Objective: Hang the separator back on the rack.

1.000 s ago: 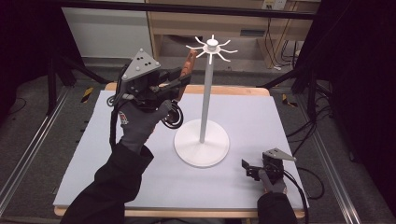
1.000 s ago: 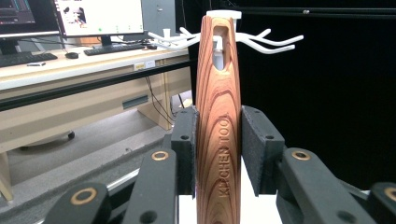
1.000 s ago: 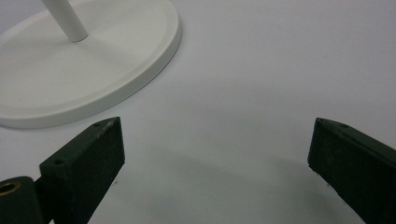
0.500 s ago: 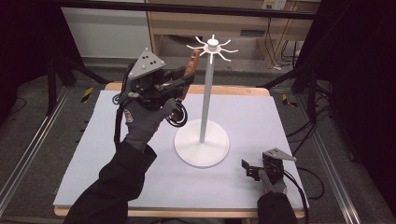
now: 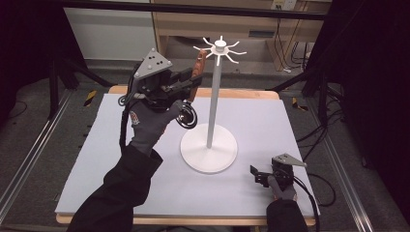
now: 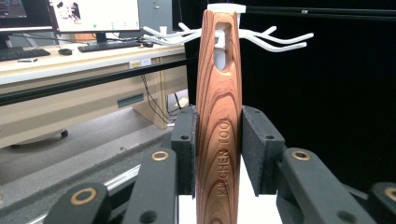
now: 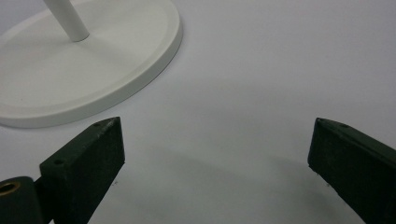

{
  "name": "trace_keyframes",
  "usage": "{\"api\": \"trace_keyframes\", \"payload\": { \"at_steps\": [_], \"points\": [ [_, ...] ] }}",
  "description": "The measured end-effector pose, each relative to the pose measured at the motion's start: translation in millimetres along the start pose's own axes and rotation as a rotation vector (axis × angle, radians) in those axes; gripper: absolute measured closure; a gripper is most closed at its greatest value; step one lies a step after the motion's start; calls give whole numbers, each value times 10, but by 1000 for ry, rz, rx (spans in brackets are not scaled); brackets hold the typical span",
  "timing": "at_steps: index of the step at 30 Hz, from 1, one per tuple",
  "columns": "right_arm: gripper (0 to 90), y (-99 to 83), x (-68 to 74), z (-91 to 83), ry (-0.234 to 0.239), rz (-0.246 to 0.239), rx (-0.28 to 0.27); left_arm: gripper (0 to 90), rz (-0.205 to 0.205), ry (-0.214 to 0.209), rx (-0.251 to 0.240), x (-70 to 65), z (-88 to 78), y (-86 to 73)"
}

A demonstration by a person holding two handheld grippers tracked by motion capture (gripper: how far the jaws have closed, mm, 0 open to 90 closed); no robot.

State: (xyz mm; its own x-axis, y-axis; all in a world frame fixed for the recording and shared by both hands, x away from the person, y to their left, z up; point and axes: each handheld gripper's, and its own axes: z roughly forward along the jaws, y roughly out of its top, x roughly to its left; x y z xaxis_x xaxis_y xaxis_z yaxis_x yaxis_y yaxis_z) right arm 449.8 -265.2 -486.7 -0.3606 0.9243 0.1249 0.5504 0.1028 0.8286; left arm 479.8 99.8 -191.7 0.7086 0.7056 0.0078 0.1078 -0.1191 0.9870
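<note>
My left gripper [image 5: 192, 79] is raised above the table and shut on a wooden kitchen tool handle [image 5: 198, 65]. The handle [image 6: 219, 116] stands upright between the pads, its hanging slot level with the white hooks [image 6: 275, 39]. Those hooks crown a white stand [image 5: 209, 150] on a thin pole at the table's middle. The handle's top sits just left of the hook ring [image 5: 220, 48]. A dark wire loop [image 5: 187, 117] hangs under the left hand. My right gripper [image 5: 257, 175] rests low at the front right, open, with bare table between its jaws [image 7: 215, 154].
The stand's round base [image 7: 93, 70] lies just ahead-left of the right gripper. A pale mat [image 5: 270, 121] covers the table. A desk with monitor and keyboard [image 6: 107, 44] stands beyond the far edge. Dark frame rails run along both sides.
</note>
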Motion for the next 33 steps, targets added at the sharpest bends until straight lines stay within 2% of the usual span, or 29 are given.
{"api": "trace_keyframes", "payload": {
  "at_steps": [28,29,30,33],
  "points": [
    [42,0,-2,2,2,2,2,671,8,3,15,-4,78,-17],
    [42,0,-3,2,2,0,2,668,11,6,19,-6,80,-18],
    [42,0,-3,2,2,0,3,623,14,10,14,-4,81,-21],
    [42,0,-3,2,2,0,2,618,15,9,2,17,67,-20]
  ]
}}
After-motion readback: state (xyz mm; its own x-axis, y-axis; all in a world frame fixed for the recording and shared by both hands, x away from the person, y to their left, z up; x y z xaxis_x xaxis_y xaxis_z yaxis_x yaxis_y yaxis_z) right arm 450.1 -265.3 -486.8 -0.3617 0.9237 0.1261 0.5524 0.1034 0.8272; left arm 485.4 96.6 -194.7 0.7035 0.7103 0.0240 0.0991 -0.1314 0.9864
